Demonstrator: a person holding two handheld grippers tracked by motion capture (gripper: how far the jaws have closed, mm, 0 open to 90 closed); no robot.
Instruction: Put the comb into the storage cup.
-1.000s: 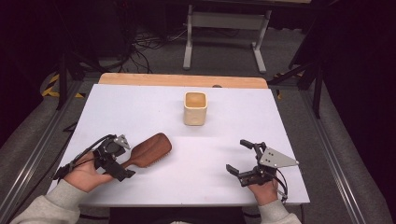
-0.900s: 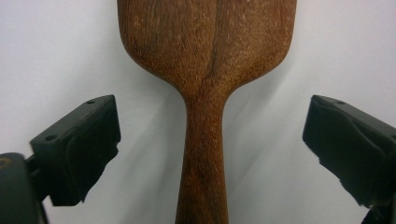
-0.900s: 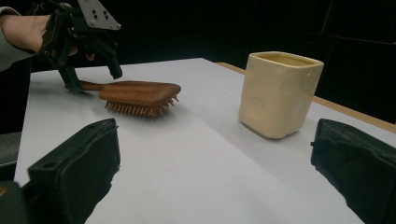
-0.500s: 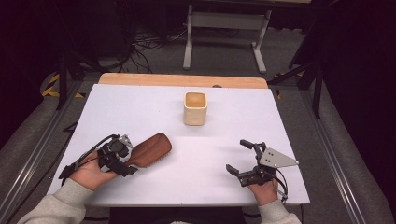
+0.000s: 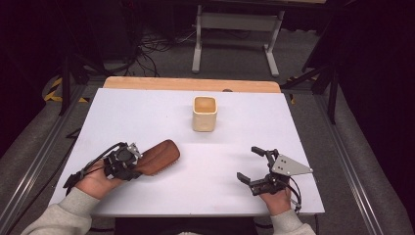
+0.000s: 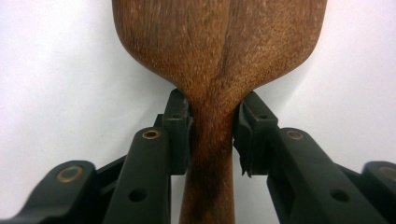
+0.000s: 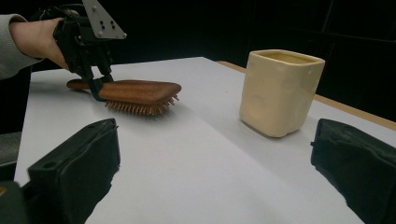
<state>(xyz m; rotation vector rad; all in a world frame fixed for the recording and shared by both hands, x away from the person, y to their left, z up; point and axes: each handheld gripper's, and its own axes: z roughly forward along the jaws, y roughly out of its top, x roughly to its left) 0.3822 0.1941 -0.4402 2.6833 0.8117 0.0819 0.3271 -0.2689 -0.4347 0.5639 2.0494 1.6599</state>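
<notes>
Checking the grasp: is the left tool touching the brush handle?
Touching. In the left gripper view, the just-closing left tool has both pads against the brush handle's neck.

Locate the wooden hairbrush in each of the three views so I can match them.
High view: hairbrush lower left on the white table, at the left gripper.
Left gripper view: its neck centre, between the jaws.
Right gripper view: upper left, bristles down.
Shared landmark: cream cup.
</notes>
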